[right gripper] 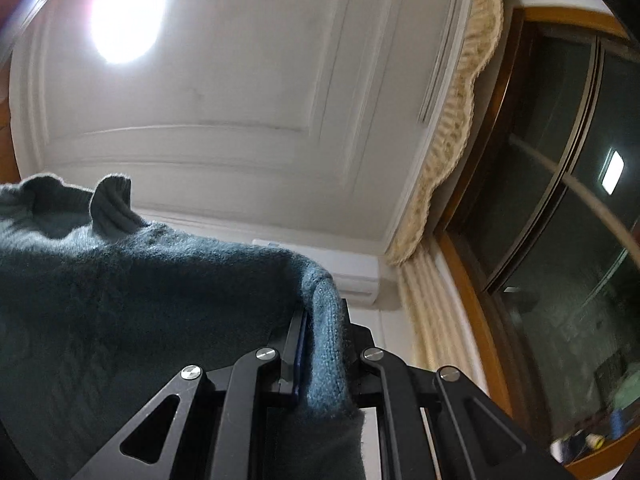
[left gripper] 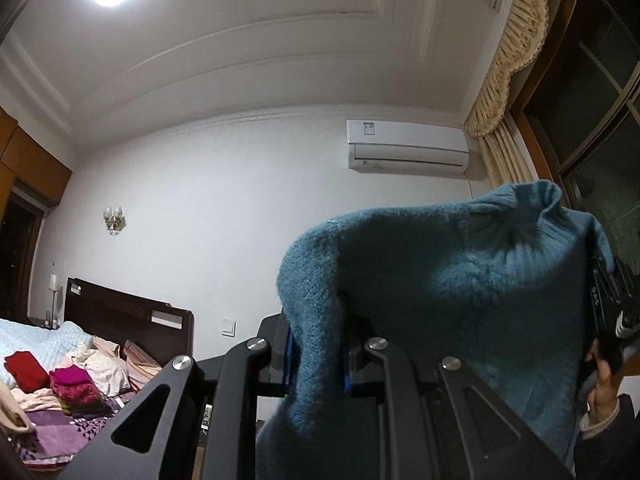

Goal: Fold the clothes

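Observation:
A teal knitted sweater (left gripper: 460,280) with a ribbed high collar hangs in the air, stretched between both grippers. My left gripper (left gripper: 318,352) is shut on one shoulder of it, the knit pinched between the blue pads. My right gripper (right gripper: 324,352) is shut on the other shoulder of the same sweater (right gripper: 140,288). In the left wrist view the right gripper (left gripper: 612,296) and the hand holding it show behind the sweater's right edge. Both cameras tilt up toward the ceiling.
A bed (left gripper: 48,432) with a dark headboard lies low at the left, with a red folded garment (left gripper: 24,370), a magenta one (left gripper: 74,390) and other clothes on it. An air conditioner (left gripper: 408,148), curtains (right gripper: 444,160) and a dark window (right gripper: 560,200) are around.

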Motion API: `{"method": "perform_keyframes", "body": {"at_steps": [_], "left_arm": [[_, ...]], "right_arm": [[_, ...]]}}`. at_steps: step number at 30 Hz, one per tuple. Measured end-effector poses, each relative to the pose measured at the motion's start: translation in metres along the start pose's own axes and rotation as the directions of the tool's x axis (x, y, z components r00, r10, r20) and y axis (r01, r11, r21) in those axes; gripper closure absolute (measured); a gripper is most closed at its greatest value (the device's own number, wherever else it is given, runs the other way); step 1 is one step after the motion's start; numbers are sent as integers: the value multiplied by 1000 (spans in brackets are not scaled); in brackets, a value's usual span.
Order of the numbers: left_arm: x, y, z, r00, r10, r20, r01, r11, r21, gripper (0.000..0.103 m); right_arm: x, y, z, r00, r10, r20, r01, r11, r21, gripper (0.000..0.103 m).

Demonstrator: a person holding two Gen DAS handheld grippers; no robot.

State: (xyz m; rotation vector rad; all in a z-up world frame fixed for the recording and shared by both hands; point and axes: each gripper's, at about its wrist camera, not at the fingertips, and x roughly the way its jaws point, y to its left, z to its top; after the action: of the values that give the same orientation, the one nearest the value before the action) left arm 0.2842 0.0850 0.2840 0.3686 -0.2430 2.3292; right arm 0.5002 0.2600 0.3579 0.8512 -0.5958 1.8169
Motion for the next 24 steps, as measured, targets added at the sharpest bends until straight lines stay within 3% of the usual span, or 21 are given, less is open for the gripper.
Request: {"method": "perform_keyframes", "body": {"at_steps": [8, 16, 24], "left_arm": [[1, -13, 8, 998, 42, 56, -45, 998, 49, 81], [-2, -24, 27, 996, 42, 75, -47, 996, 71, 81], [-40, -30, 64, 983, 67, 170, -83, 992, 92, 81]], "right_arm": [[-10, -3, 2, 996, -53, 76, 59, 996, -70, 92], [-5, -9, 3, 997, -55, 56, 59, 996, -66, 92], [-5, -20, 47, 988, -86, 132, 92, 995, -45, 92]]}}
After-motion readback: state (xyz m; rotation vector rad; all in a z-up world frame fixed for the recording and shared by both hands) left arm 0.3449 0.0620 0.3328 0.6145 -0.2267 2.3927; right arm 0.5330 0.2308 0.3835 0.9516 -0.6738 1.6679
